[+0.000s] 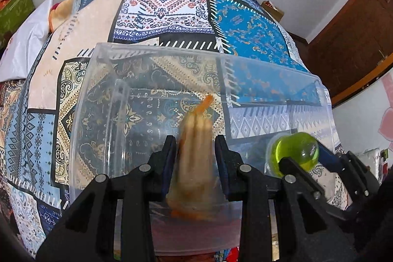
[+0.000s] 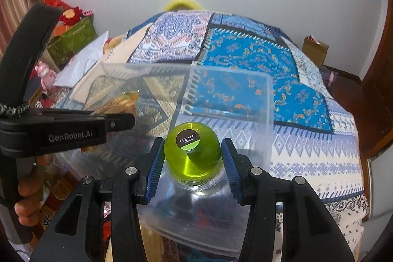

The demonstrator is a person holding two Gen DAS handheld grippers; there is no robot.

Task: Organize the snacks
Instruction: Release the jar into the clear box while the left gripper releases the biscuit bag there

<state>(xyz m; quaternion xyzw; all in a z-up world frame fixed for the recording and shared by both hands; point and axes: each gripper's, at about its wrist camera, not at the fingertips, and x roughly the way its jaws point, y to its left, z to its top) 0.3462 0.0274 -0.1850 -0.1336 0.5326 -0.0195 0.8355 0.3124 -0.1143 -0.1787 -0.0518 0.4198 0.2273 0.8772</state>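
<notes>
Green jelly cup (image 2: 192, 155) sits between my right gripper's (image 2: 193, 161) pads, held over the clear bin (image 2: 267, 100). My left gripper (image 1: 195, 161) pinches a pale snack packet (image 1: 195, 163) above the same bin, on the patterned bedspread (image 1: 245, 23).

A clear plastic box (image 1: 103, 100) sits on the bed (image 1: 172, 6). The left gripper (image 1: 195, 158) reaches over the box's near wall with a pack of snack sticks (image 1: 195, 139) between its fingers. To its right, the right gripper (image 2: 192, 158) has a jelly cup (image 2: 192, 151) between its fingers, also over the box. A pillow (image 1: 27, 41) lies at the bed's left side.
</notes>
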